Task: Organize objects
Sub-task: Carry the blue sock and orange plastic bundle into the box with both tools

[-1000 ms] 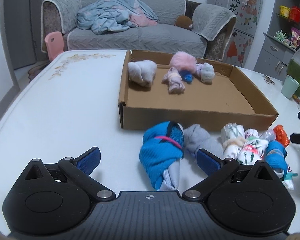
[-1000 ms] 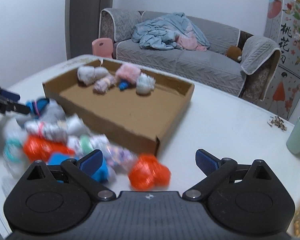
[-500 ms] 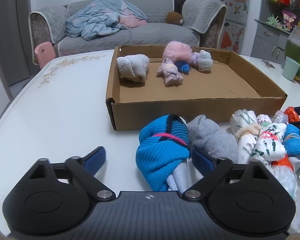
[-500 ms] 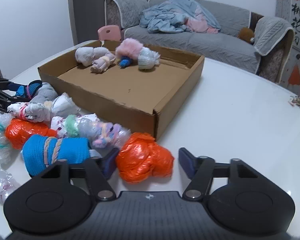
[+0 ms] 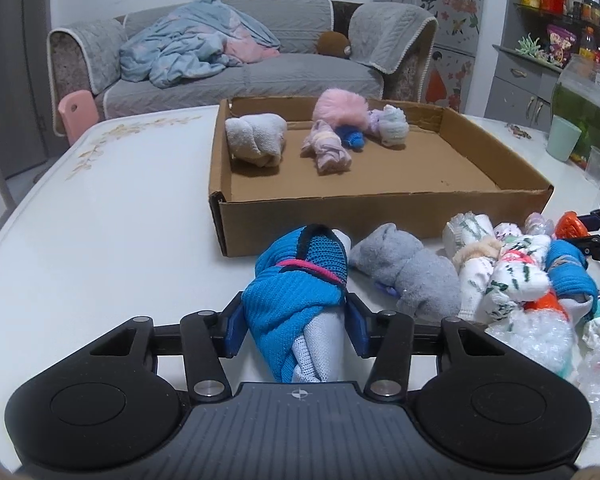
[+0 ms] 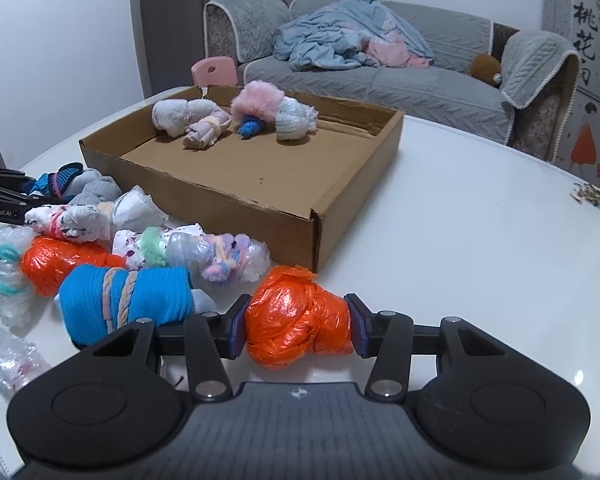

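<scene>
Low in the left wrist view, the left hand-held gripper (image 5: 296, 326) is pinching the blue rolled sock bundle (image 5: 298, 300) across its middle, both blue pads pressed into the knit, a grip that looks chosen so the roll stays wound when lifted; the bundle appears to rest on the white counter (image 5: 100, 248) at lower centre of the frame. In the right wrist view the right hand-held gripper (image 6: 296, 326) is likewise squeezed on the orange plastic-wrapped bundle (image 6: 298, 320), taken at its widest part, lying at lower centre just in front of the box's near corner. To the left of it in that view, the unsorted heap sits touching: a blue sock roll with a pastel band (image 6: 128, 304), a clear-wrapped pastel bundle (image 6: 220, 254), a second orange bundle (image 6: 60, 258) and a white patterned roll (image 6: 72, 222), with a grey sock roll (image 5: 412, 276) beside the blue one in the left view. Beyond, at mid-frame, the shallow cardboard box (image 5: 380, 216) is the likely destination; along its far wall lie a white sock roll (image 5: 256, 144), a lilac roll (image 5: 328, 152), a fluffy pink bundle (image 5: 340, 106), a small blue piece (image 5: 352, 136) and a pale blue-white roll (image 5: 392, 128), leaving the near floor bare
</scene>
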`<state>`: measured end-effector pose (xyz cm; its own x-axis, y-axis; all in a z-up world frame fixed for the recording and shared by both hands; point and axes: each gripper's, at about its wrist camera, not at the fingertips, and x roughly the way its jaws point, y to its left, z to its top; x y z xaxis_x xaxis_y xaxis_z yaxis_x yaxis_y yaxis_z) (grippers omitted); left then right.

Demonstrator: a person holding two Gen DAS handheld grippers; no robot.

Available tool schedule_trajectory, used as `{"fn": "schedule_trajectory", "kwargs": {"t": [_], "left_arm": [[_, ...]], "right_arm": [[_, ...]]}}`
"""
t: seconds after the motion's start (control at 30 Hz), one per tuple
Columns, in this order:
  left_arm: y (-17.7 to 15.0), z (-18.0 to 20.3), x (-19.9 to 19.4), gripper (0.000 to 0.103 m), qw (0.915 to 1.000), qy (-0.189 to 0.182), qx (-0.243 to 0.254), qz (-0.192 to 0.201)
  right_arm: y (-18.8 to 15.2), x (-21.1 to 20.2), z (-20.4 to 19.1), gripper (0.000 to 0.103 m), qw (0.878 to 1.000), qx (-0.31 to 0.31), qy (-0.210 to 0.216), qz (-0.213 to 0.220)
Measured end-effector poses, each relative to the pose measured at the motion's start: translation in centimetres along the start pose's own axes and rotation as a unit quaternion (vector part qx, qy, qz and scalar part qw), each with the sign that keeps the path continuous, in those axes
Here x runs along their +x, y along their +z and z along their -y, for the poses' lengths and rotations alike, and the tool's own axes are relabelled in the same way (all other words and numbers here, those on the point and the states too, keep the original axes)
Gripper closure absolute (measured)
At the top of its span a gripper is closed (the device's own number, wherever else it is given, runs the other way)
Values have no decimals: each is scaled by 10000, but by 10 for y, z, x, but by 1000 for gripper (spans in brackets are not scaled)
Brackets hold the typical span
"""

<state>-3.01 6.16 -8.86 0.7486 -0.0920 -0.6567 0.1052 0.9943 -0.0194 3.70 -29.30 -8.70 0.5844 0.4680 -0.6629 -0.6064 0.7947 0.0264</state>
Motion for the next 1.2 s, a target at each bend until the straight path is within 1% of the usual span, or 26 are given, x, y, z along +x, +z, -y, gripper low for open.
{"fn": "schedule_trajectory", "kwargs": {"t": [0.17,0.27,0.53,0.7,0.9,1.0,1.2], "left_arm": [[-1,-4,-20,47,9999,109,1,104],[-3,-9,-28,47,9997,187,-66,104],[-10,-16,-40,46,9993,363,-75,65],[-8,-15,-50,46,9992,371,-45,128],[13,-9,-62,46,9990,335,143,251],[30,1,-65,46,9986,303,250,345],[71,28,-65,46,9967,99,551,589]], "right_arm": [[-4,-20,8,58,9996,216,-16,197],[-7,-28,11,58,9993,275,-65,240],[-13,-38,15,58,9987,385,-113,310],[-14,-44,16,58,9985,366,-138,377],[1,-59,18,58,9983,197,-190,523],[17,-65,17,58,9976,84,-207,652],[48,-72,11,58,9952,-272,-236,905]]}}
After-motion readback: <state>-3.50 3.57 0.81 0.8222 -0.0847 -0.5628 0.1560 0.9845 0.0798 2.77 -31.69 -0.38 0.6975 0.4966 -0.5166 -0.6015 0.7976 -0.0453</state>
